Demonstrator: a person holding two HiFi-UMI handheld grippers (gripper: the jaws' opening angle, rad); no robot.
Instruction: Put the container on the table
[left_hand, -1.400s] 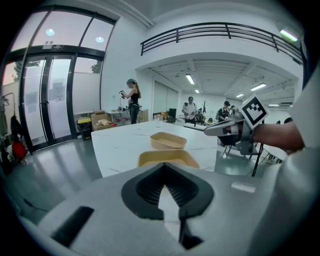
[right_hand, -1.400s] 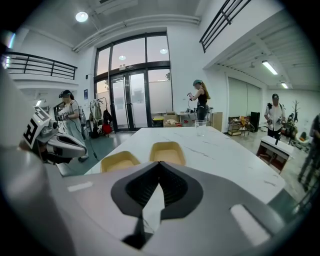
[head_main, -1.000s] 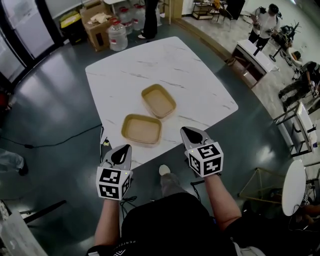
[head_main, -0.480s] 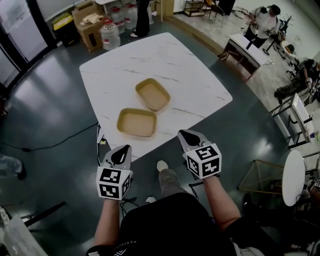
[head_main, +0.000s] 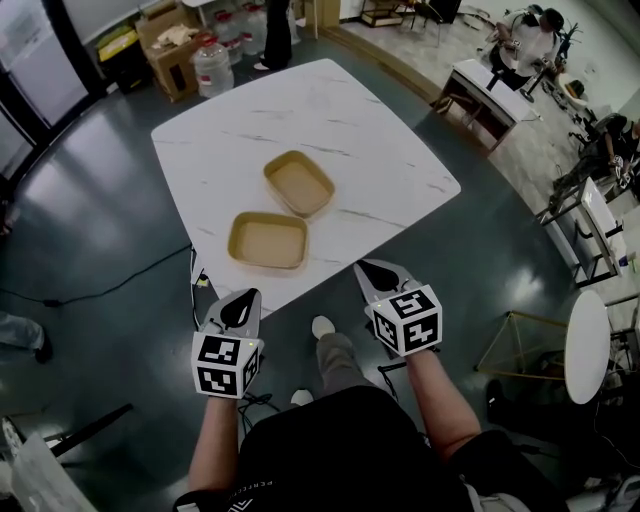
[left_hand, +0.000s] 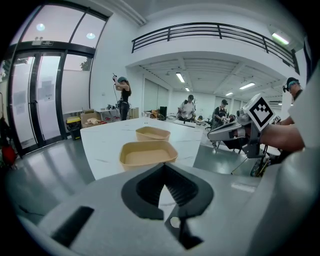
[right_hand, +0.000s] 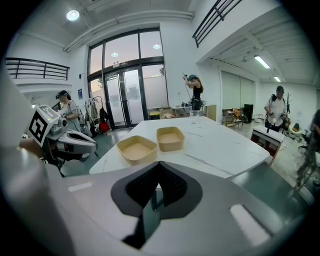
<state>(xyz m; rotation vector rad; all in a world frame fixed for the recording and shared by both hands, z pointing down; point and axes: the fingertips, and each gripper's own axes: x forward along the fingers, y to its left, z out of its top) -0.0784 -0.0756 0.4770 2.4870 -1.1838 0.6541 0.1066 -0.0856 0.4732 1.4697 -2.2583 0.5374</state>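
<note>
The left gripper (head_main: 241, 303), low at the frame's left, has its black ribbed jaws pressed together on nothing; the right gripper (head_main: 374, 272), at lower centre-right, is likewise closed and empty. On the white marbled table (head_main: 350, 130) above them sit two shallow tan rounded-rectangle trays, the nearer container (head_main: 268, 241) and the farther container (head_main: 298, 184), touching neither gripper

Matt paper-pulp containers (head_main: 268, 241) — glossy marble-look table (head_main: 380, 150)
</note>
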